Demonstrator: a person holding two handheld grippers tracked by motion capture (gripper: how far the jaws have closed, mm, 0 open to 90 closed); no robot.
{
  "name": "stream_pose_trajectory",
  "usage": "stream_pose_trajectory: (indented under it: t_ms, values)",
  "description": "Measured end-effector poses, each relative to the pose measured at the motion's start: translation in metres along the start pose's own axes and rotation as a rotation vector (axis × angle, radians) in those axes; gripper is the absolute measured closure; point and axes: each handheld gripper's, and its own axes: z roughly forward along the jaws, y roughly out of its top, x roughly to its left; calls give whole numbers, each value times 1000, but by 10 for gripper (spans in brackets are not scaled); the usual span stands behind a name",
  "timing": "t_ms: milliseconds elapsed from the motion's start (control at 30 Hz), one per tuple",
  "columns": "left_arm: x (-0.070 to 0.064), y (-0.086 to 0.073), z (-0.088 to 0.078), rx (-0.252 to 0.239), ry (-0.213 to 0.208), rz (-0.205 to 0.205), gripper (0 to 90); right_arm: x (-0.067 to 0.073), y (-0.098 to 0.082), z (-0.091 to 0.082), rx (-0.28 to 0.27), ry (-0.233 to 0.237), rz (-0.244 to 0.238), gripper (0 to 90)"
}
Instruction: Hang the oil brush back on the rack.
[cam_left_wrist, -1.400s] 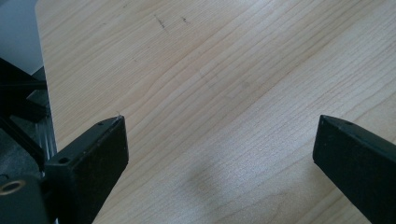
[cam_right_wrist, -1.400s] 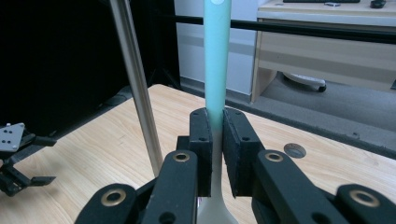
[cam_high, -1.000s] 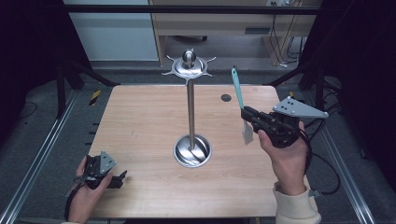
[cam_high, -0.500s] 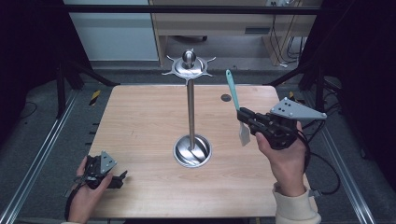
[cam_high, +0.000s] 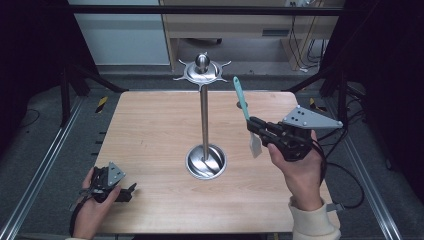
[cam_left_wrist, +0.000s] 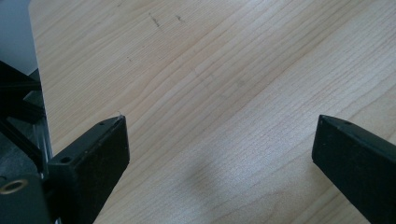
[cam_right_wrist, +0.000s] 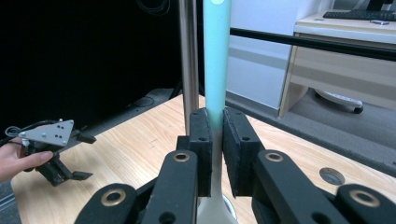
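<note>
Pale wood grain covers the worktop (cam_high: 150, 150), beyond whose far edge a desk and cables are seen; a steel stand (cam_high: 204, 120) with hooked arms at its crown is set at the worktop's middle on a round base; the right gripper (cam_high: 255, 127) is held above the right side, its jaws pressed onto the teal handle of a spatula (cam_high: 242, 102), which is kept nearly upright, handle up and pale blade down, clear of the wood and just right of the pole; the left gripper (cam_left_wrist: 219, 144) is rested at the near left corner, jaws spread and empty; hanging the spatula seems the step in hand; the handle's tip would next need raising to a hook
</note>
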Motion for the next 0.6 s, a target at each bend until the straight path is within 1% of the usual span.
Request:
stream_pose_trajectory:
  t_ms: [300, 600]
  values:
    - [0, 0, 0, 1, -4, -1, 38, 3, 0, 2, -6, 19, 0, 824]
    - [-1, 0, 1, 6, -4, 5, 38, 3, 1, 4, -12, 24, 4, 824]
